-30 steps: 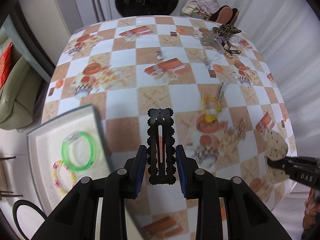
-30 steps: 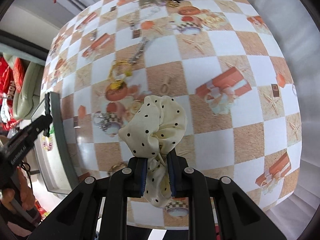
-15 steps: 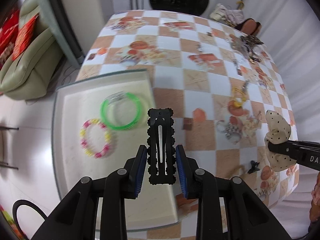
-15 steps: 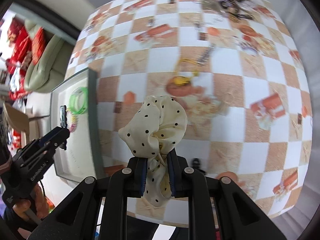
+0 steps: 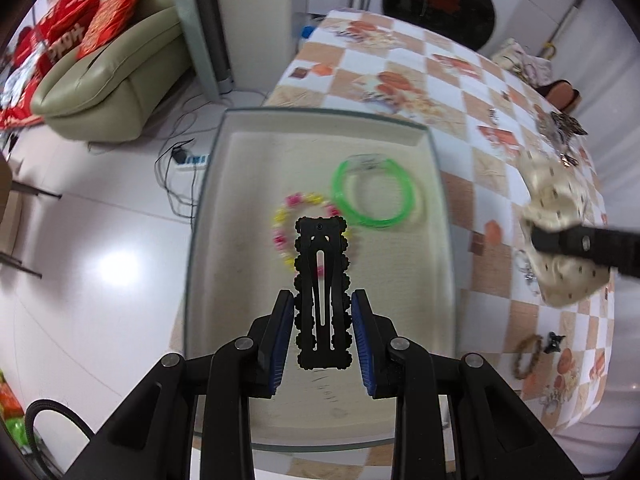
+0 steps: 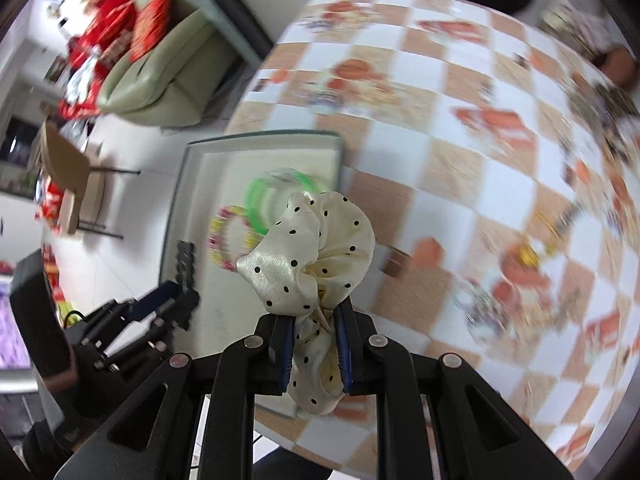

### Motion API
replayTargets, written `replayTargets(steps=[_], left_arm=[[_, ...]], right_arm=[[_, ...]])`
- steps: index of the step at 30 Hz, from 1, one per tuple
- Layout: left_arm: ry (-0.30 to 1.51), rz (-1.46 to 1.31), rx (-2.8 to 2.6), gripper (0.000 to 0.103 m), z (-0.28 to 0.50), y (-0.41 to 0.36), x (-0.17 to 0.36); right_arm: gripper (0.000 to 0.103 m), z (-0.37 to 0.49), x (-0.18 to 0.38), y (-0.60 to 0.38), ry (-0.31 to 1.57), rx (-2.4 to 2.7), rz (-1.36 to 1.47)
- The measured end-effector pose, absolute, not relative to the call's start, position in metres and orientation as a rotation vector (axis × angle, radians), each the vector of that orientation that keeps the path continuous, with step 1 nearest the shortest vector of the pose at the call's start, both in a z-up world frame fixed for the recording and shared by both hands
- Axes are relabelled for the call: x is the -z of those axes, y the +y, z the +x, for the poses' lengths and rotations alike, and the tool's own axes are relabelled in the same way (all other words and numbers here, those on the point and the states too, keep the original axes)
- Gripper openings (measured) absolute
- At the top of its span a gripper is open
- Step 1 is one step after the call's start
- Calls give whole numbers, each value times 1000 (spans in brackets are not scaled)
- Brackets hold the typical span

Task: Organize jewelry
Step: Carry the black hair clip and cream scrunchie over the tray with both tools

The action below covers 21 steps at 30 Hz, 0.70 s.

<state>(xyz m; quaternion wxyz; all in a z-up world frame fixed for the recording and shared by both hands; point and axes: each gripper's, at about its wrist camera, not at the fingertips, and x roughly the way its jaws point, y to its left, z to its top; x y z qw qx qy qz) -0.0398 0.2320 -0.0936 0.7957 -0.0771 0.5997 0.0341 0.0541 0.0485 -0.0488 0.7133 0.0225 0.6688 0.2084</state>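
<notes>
Above the tray (image 5: 208, 216), black hair clip (image 5: 321, 292) lengthwise, pointing forward, pinched in left hand-held gripper (image 5: 323, 336)

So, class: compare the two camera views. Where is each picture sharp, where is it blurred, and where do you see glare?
Left wrist view: the black hair clip in the left gripper is sharp, the tray and green bangle slightly smeared, with glare on the floor. Right wrist view: the polka-dot scrunchie in the right gripper is sharp, the checkered tablecloth heavily motion-blurred.
</notes>
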Motion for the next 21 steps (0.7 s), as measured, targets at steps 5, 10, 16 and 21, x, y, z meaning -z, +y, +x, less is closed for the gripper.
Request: replayTargets(steps=[5,10,16,21], left_arm=[[1306,-171,-100,34,-44,245,108],[1323,-158,-113,34,-44,250,122],[1335,-135,-118,34,-39,246,132],[1348,-116,-120,34,-38,239,140]], right_arm=[[20,72,59,96,1488,-538,-15],[20,90,72,131,1509,-601,-3],[20,111,97,164,1549,-623,-16],[20,118,119,176,1596,-613,-47]])
